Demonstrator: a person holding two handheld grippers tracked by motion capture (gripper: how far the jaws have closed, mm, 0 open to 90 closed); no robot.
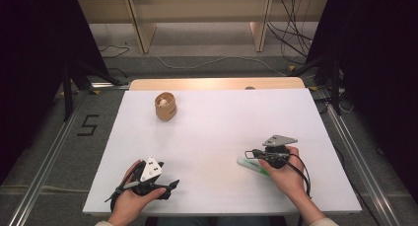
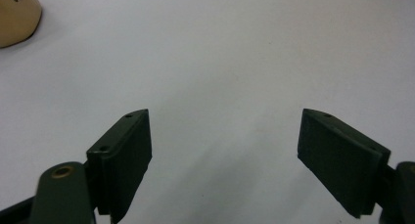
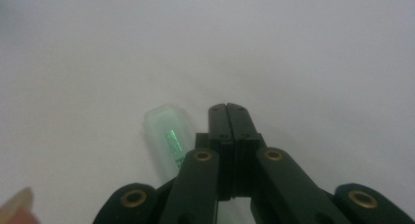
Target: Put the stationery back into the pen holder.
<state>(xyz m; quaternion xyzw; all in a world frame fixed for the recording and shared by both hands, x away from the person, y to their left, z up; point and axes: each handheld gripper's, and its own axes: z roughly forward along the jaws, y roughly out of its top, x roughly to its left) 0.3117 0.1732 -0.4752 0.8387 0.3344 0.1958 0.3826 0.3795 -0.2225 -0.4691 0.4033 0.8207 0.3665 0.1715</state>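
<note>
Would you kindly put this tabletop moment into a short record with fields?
surface: white table
left gripper: open, nothing between the jaws, near the front left edge
right gripper: shut, jaws pressed together, empty
green tube: lying flat beside the right gripper, not held
tan cup: upright, far left, something pale inside

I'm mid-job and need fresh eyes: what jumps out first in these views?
The right gripper stands out first: its jaws are shut tight on each other at the table's near right, with a pale green tube lying beside them rather than between them. The left gripper sits near left with jaws wide open over the bare white table. A small tan cup stands alone toward the far left.
</note>
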